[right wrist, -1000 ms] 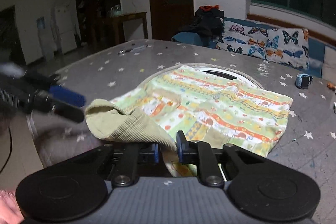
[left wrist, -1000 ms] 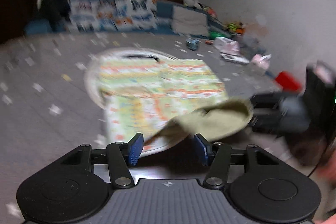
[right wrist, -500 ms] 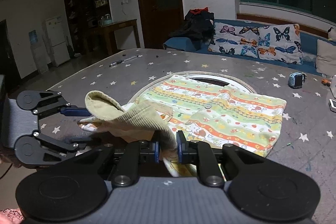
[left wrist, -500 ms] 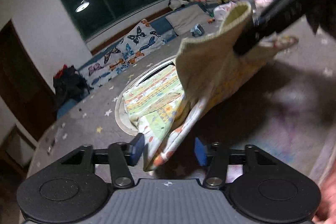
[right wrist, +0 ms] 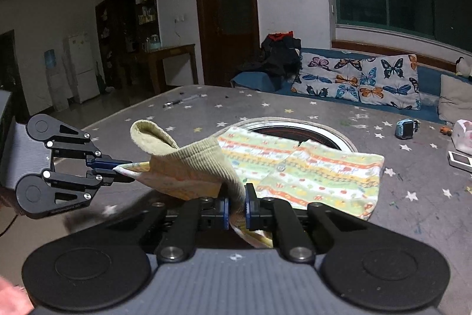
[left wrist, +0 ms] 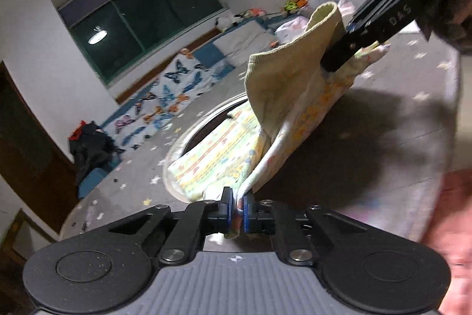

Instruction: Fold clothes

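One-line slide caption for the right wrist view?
Both grippers, right and left, pinch the patterned garment's near edge, lifting it above the star-print table.

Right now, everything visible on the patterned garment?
The garment is thin printed cloth, pale green and yellow with orange striped bands and a button at the middle, plus a ribbed olive cuff. Its far part lies flat on the grey starred table, over a round inset. The near end is lifted, pinched by the left gripper and right gripper, jaws closed on it.
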`<state>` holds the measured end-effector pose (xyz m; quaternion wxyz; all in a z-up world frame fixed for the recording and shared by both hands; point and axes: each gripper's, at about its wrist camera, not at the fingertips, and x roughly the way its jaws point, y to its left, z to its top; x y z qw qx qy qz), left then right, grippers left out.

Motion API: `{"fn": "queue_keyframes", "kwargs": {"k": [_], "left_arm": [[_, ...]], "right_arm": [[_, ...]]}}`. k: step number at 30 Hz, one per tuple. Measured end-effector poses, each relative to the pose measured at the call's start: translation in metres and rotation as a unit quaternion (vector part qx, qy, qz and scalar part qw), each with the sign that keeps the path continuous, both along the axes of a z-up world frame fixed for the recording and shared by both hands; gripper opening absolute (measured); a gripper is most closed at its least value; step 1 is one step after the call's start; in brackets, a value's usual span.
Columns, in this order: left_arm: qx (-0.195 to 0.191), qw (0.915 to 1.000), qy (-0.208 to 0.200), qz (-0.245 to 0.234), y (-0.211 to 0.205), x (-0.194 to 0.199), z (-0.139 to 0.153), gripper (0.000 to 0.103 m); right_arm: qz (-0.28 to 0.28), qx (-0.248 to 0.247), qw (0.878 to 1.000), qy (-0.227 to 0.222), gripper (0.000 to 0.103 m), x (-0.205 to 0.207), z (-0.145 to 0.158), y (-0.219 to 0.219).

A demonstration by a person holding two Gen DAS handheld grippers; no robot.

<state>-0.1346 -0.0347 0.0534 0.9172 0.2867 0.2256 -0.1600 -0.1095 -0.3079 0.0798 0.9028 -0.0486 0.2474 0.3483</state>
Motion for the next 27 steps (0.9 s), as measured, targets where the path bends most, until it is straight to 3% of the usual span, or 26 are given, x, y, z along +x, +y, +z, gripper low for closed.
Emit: {"fn": "queue_keyframes", "kwargs": {"k": [7,12,21,27], "left_arm": [[-0.028,0.9957,0.074,-0.048,0.003,-0.060,0.037,0.008],[-0.023,0.9937,0.096,-0.052,0.004,-0.056,0.038,0.008],[-0.064,0.9921,0.107,-0.011,0.022,0.031,0.044,0.008],[-0.078,0.9863,0.143,0.026,0.031,0.102,0.030,0.008]], "right_arm": [[0.038,-0.006,0.999,0.026,0.009,-0.059,0.025,-0.019],[0.052,-0.023,0.998,0.029,0.009,-0.057,0.032,-0.015],[0.049,-0.031,0.998,0.034,0.009,0.023,0.035,0.004],[0.037,-0.043,0.997,0.056,0.009,0.090,0.019,0.028]]}}
